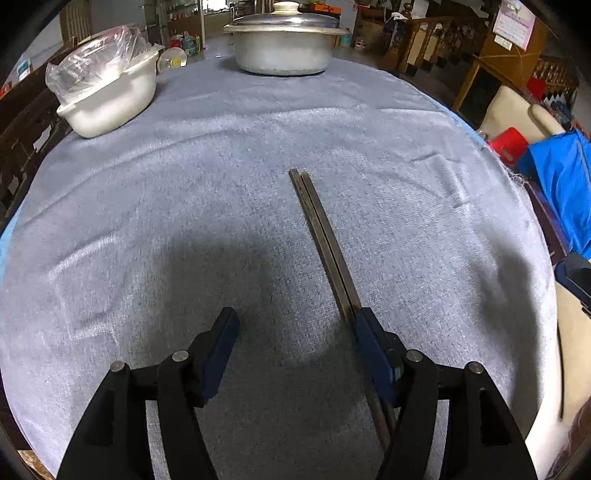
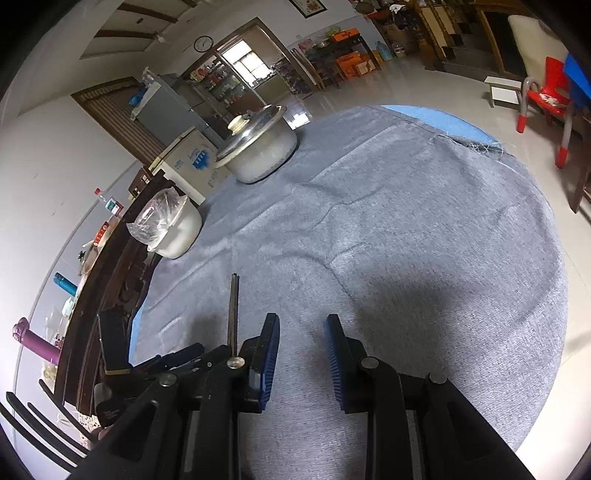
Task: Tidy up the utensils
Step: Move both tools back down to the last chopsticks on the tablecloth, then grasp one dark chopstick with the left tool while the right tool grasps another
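Little writing can be read here. A white and blue carton (image 2: 192, 157) stands off the table's far left edge, behind the pot; it bears blue print, but that print is too small and warped to spell out, perhaps a brand name. A calendar-like sheet (image 1: 515, 22) hangs on wooden furniture off the far right; its text is also unreadable.

The round table (image 1: 258, 147) is covered by a grey cloth. At its far edge sits a metal pot (image 1: 284, 46) with its lid on. Near the far left edge stands a white tub (image 1: 110, 99) holding a clear plastic bag.

The pair of dark chopsticks (image 1: 321, 236) lies side by side on the cloth, running from about the middle of the table toward its near edge. Their near ends pass just beside the inner face of the left gripper (image 1: 295, 325)'s right finger and on underneath it, apparently touching its blue pad. The left finger stands well apart from them, so the jaws are spread and nothing is clamped.

The right gripper (image 2: 301, 332) hovers over bare cloth nearer the table's near edge, its jaws parted by a narrow gap with nothing between them. In the right wrist view the chopsticks show to the left of that gripper, beside the left gripper's dark body.
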Action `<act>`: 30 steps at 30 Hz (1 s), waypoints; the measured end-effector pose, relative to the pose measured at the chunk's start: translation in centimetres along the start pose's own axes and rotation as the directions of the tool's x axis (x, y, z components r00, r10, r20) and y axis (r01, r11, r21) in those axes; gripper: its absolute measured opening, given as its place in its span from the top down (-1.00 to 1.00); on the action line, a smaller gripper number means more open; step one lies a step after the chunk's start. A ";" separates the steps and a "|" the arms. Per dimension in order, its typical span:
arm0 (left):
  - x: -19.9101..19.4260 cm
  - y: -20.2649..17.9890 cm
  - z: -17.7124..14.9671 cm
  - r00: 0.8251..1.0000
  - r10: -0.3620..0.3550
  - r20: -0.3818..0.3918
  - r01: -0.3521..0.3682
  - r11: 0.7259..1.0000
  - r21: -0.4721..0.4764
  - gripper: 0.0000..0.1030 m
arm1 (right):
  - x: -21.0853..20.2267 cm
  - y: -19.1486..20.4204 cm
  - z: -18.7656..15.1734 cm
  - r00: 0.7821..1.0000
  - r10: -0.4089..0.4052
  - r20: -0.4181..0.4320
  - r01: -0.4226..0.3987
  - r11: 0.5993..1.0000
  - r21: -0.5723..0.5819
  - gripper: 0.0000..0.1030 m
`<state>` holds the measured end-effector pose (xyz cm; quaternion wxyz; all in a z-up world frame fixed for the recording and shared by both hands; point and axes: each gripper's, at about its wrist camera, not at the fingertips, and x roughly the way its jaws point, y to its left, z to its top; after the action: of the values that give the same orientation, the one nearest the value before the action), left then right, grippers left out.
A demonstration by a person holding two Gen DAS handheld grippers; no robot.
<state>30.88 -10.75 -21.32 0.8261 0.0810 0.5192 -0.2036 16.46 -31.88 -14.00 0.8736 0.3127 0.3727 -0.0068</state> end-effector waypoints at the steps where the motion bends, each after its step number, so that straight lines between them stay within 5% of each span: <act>1: 0.1 0.0 0.1 1.000 0.001 -0.002 -0.001 1.000 -0.004 -0.36 | 0.0 -0.1 0.0 1.000 0.000 0.002 0.000 1.000 0.001 0.47; 6: 0.1 0.6 0.4 1.000 0.018 0.000 -0.018 1.000 -0.018 -0.43 | -0.3 -0.5 0.2 1.000 -0.005 0.012 0.005 1.000 0.008 0.47; 10: 0.5 1.2 0.6 0.994 0.111 -0.004 -0.111 0.994 -0.012 -0.56 | -0.3 -1.0 0.3 1.000 -0.007 0.013 0.006 1.000 0.018 0.47; 18: 0.7 5.3 1.9 0.986 0.165 -0.035 -0.169 0.973 -0.156 -0.53 | 0.5 -1.2 0.2 1.000 -0.011 -0.005 0.011 1.000 0.009 0.47; 26: 0.0 4.7 1.5 0.991 0.131 0.007 -0.130 0.985 -0.117 0.79 | 5.3 1.6 1.8 0.992 0.044 -0.118 -0.055 0.994 -0.091 0.47; 30: -1.4 6.5 -0.6 0.997 0.079 -0.002 -0.077 0.968 -0.240 0.87 | 9.2 3.9 2.7 0.972 0.081 -0.223 -0.116 0.982 -0.151 0.47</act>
<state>32.64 -4.31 -20.84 0.8392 0.0003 0.5333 -0.1069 25.82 -28.20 -16.47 0.8499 0.2573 0.4487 0.1010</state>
